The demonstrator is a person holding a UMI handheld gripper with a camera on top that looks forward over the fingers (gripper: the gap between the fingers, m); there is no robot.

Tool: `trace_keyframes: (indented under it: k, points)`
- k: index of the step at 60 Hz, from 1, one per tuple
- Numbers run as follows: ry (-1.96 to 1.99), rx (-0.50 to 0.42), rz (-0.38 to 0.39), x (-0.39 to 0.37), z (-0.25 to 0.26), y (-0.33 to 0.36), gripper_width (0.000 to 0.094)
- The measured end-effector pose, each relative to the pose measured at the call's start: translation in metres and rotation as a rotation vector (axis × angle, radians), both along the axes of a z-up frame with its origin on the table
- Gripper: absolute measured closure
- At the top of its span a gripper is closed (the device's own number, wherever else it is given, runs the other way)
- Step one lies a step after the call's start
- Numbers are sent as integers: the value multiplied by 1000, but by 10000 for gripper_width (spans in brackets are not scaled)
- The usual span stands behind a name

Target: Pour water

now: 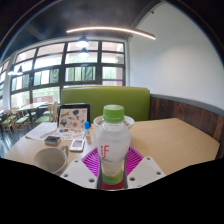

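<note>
A clear plastic bottle (113, 145) with a green cap and a white label marked "if" stands upright between my fingers. My gripper (113, 165) is shut on the bottle, with the magenta pads (94, 161) pressed against both of its sides, and the bottle looks held above the wooden table (170, 140). A grey cup (51, 160) stands on the table to the left of the fingers, close to the table's near edge.
A tablet or menu stand (73, 118) and a small card (77, 144) stand beyond the cup. Papers (42, 130) lie at the far left. A green bench back (128, 101) runs behind the table, with large windows beyond.
</note>
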State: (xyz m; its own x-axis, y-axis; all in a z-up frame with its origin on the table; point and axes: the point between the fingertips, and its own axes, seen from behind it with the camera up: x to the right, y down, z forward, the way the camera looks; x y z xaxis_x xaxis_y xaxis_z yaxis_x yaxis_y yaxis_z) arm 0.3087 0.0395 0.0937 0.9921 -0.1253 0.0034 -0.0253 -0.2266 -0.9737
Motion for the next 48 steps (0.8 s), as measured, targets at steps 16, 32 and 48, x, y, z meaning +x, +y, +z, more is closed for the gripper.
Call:
trace_keyframes:
  k: [16, 32, 48]
  points:
    - [-7, -5, 20, -1, -28, 8, 654]
    - [-30, -42, -12, 2, -29, 5, 378]
    - [-24, -26, -56, -17, 24, -92, 112]
